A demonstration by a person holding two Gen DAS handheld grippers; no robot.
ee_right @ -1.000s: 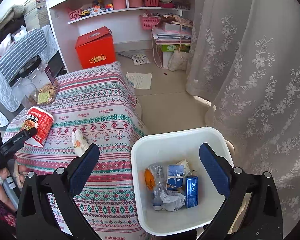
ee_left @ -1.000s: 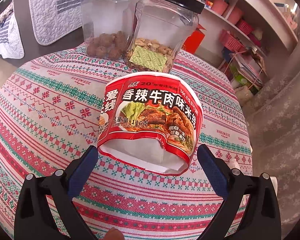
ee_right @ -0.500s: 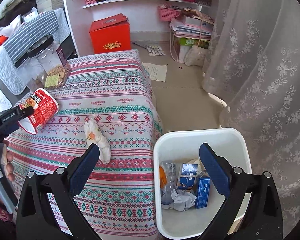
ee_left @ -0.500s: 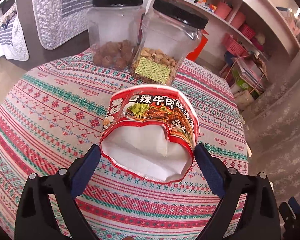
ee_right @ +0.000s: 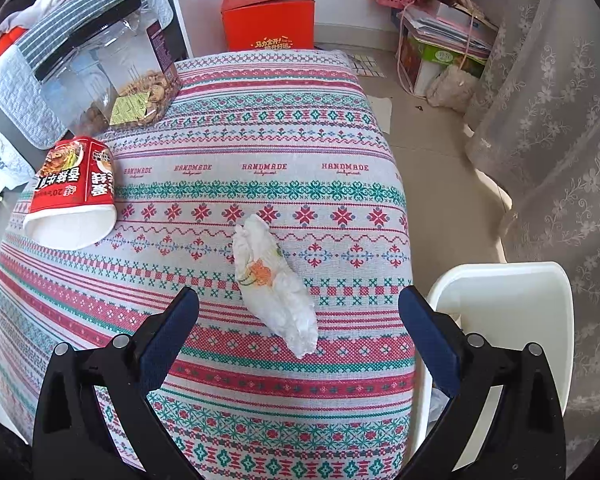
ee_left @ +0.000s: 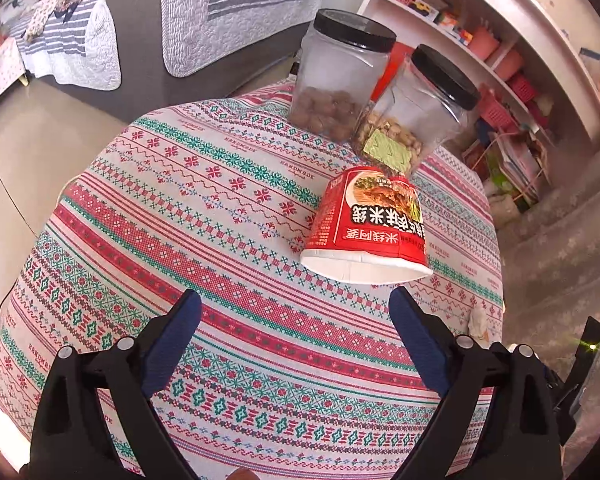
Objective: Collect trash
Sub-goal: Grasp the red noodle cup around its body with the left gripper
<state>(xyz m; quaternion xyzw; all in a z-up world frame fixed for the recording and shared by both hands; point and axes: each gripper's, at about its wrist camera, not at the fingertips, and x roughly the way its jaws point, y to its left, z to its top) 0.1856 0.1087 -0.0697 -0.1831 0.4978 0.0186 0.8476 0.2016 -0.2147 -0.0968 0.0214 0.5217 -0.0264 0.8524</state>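
Observation:
A red instant-noodle cup (ee_left: 370,222) lies on its side on the patterned tablecloth, its white open mouth toward me; it also shows in the right wrist view (ee_right: 74,190) at the left. My left gripper (ee_left: 296,336) is open and empty, a little short of the cup. A crumpled white tissue (ee_right: 274,284) lies on the cloth between the open fingers of my right gripper (ee_right: 300,334), which is empty. The tissue shows small at the table's right edge in the left wrist view (ee_left: 480,322). A white trash bin (ee_right: 512,320) stands on the floor right of the table.
Two clear jars with black lids (ee_left: 342,76) (ee_left: 418,114) stand behind the cup, holding nuts and snacks. A red box (ee_right: 270,20), shelves and stacked papers (ee_right: 444,36) lie beyond the table. A lace curtain (ee_right: 560,120) hangs on the right.
The noodle cup has rolled over so its print is upside down. My left gripper has pulled back and left of it. My right gripper has moved from the bin over to the tissue.

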